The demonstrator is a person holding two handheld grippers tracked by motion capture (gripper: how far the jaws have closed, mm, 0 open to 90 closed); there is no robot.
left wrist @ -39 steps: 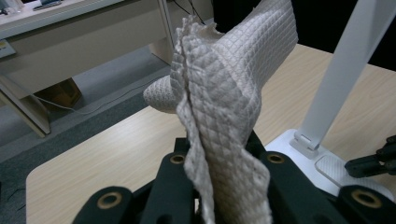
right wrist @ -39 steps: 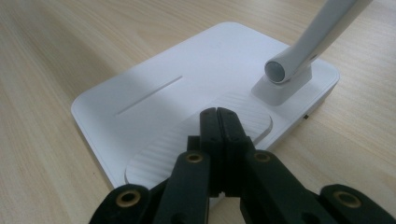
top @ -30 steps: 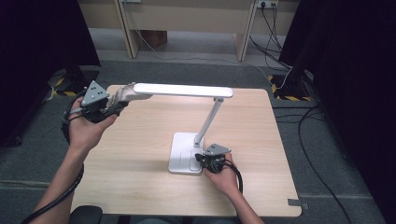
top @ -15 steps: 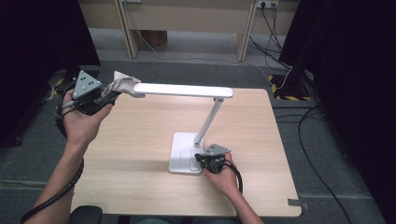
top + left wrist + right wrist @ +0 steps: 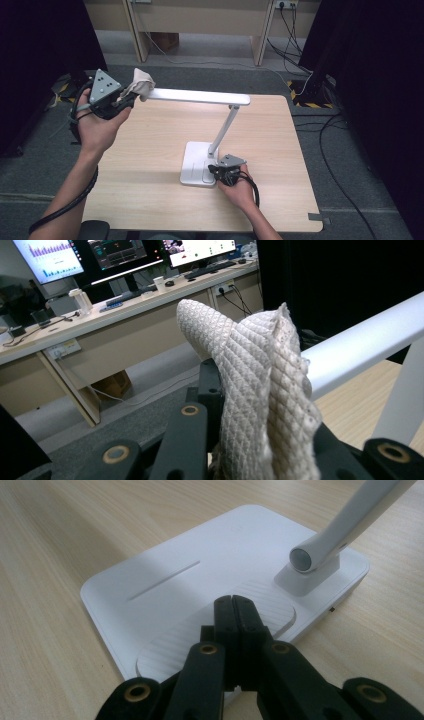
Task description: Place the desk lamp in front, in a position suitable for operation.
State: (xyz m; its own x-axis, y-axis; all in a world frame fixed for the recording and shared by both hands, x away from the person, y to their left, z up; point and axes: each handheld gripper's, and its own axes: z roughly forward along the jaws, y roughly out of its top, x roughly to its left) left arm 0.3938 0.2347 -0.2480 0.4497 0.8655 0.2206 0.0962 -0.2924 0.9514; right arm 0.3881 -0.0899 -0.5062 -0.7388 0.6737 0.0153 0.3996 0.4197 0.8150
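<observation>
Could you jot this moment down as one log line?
left gripper: shut on white waffle-weave cloth at lamp head's end | right gripper: shut, on white desk lamp base

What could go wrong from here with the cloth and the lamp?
The cloth sits loosely bunched in the left gripper at the tip of the lamp head, so it may slip free. The right gripper, shut, only presses on the lamp base; a hard push could tip the lamp.

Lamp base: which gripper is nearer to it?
Right. The right gripper, jaws shut, rests on the lamp base; the left gripper holds a cloth at the lamp head's far end.
</observation>
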